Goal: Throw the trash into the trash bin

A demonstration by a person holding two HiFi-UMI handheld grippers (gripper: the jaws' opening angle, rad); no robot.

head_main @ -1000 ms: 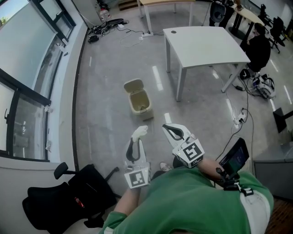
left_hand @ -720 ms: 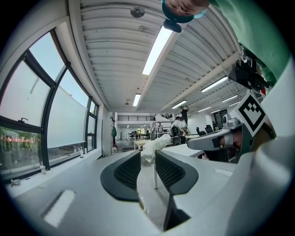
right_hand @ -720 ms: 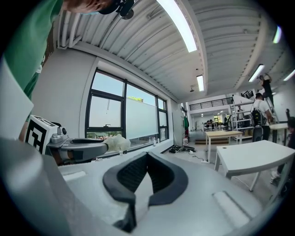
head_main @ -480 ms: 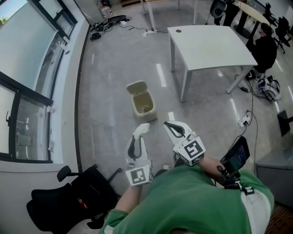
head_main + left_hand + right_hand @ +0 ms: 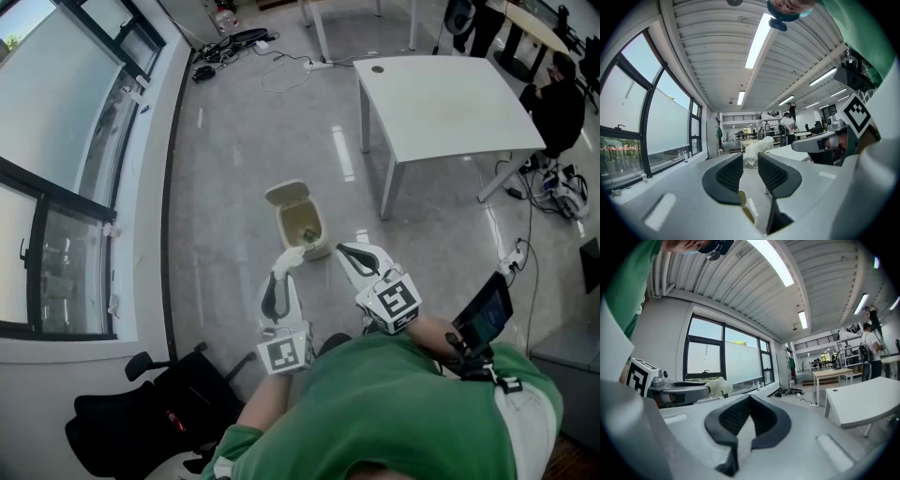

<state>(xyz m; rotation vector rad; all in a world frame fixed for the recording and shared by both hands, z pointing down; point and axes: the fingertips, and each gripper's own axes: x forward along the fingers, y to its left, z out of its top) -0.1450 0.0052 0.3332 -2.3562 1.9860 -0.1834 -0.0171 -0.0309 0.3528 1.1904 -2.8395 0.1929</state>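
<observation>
**A:** Starting nearest, what do the grippers carry?

**B:** The left gripper point(image 5: 284, 274) is clamped on the trash point(image 5: 292, 262), a crumpled white wad pinched only at its tips. From the head view the wad shows at the near edge of the trash bin point(image 5: 324, 230). The right gripper point(image 5: 343, 253), just right of it and also short of the bin, has its jaws pressed together with nothing in them.

**A:** And the bin?

**B:** It sits on the floor with its lid tipped back and something already inside. A white bench point(image 5: 450, 103) stands well beyond the bin.

**A:** What might spoil the drop?

**B:** Letting go too soon. I judge the wad isn't over the mouth yet, so it would land on the floor. It's also light, so it may drift or cling to a pad.
</observation>
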